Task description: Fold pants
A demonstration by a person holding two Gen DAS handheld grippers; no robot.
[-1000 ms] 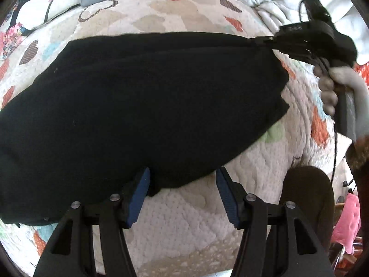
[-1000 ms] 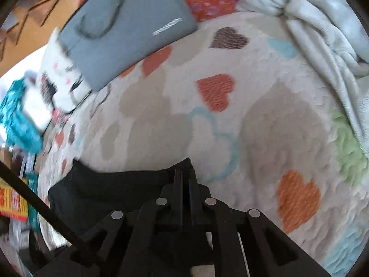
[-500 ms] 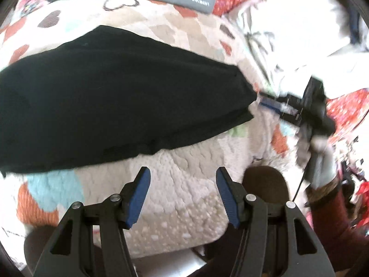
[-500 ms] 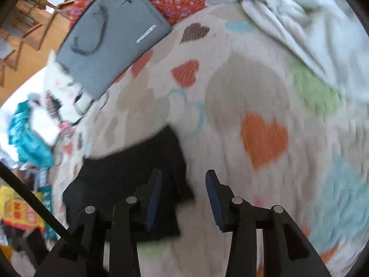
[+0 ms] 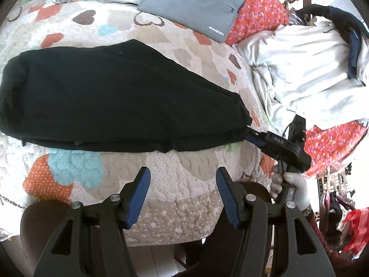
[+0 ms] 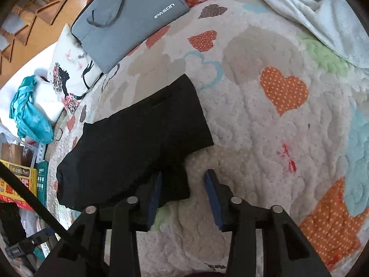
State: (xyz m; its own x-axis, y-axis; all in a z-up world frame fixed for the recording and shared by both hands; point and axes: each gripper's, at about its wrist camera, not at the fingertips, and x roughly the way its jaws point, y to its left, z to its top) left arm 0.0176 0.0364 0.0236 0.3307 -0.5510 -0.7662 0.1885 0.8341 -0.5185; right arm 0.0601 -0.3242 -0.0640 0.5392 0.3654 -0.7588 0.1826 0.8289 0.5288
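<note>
The black pants (image 5: 110,101) lie folded lengthwise on the heart-patterned quilt (image 5: 184,180). In the right wrist view the pants (image 6: 138,143) stretch up and left from the fingers. My left gripper (image 5: 182,194) is open and empty, pulled back from the pants' near edge. My right gripper (image 6: 183,198) is open, with the pants' end corner lying just inside its left finger. It also shows in the left wrist view (image 5: 256,138), at the pants' right end.
A grey laptop bag (image 5: 193,7) lies at the far side of the bed, also in the right wrist view (image 6: 129,20). White bedding (image 5: 306,69) is bunched at the right. A printed pillow (image 6: 69,78) and a teal cloth (image 6: 27,113) lie beyond the pants.
Both grippers have let go of the pants. The right one opened and backed off a little. The left one pulled back from the near edge. The pants now lie flat.
</note>
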